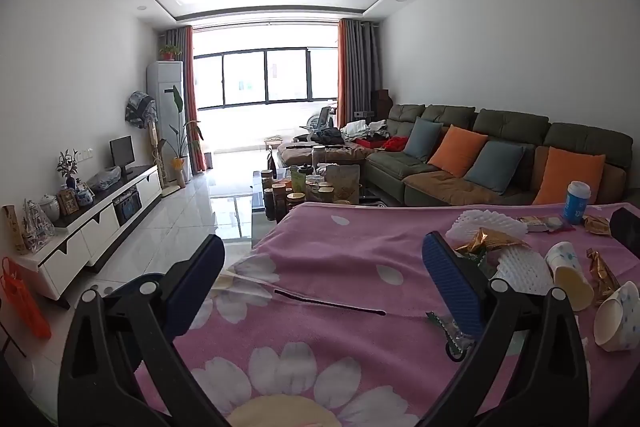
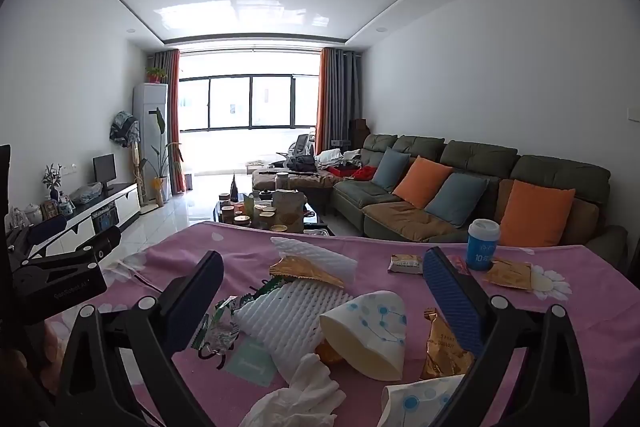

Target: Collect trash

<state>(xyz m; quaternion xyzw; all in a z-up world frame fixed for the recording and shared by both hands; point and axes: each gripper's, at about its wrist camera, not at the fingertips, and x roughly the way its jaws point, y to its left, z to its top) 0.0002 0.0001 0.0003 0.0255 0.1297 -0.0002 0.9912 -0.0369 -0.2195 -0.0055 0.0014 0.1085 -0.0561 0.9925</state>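
None of the trash is collected yet: both your left claw (image 1: pixel 324 279) and right claw (image 2: pixel 324 291) hang released and empty, with cups (image 2: pixel 366 333), wrappers (image 2: pixel 442 347) and foam (image 2: pixel 280 311) littering the tabletop (image 2: pixel 560 315)

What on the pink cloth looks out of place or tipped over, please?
Two paper cups lie on their sides among wrappers, foam netting and a crumpled tissue. The blue bottle stands upright.

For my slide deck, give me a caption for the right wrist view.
Open right gripper above paper cups, foam netting and wrappers on a pink floral blanket.
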